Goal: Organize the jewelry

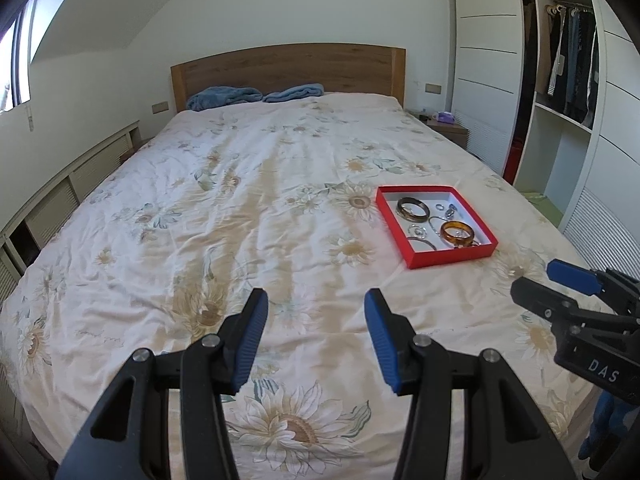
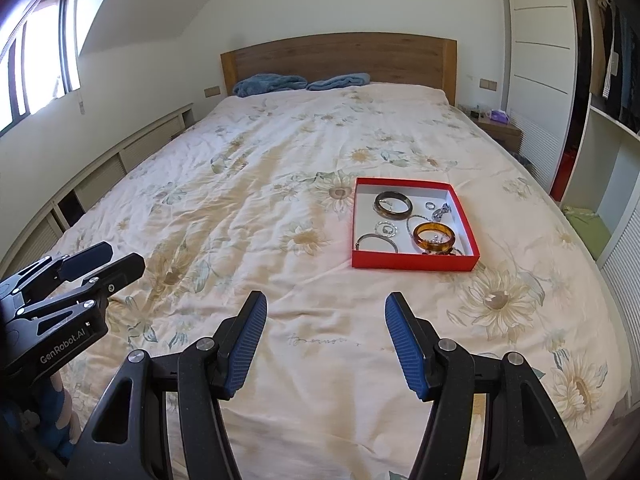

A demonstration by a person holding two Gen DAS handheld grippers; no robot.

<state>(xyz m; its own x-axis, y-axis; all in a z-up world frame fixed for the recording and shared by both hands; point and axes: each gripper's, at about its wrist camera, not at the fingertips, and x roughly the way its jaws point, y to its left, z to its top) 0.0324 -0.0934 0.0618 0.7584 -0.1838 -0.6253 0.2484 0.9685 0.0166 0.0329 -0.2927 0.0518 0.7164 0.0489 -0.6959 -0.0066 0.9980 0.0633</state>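
The left gripper and right gripper both hover above the sunflower-print bedspread, jaws spread wide with nothing between their blue ribbed pads. Well ahead, toward the right, a shallow red cardboard tray lies on the bedspread, holding an amber bangle, a dark brown bangle, thin silver bracelets and small rings.

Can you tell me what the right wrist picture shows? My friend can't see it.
A red box of bracelets and rings sits on a bed with a sunflower cover. The right gripper is open and empty in front; the left gripper pokes in at the left.
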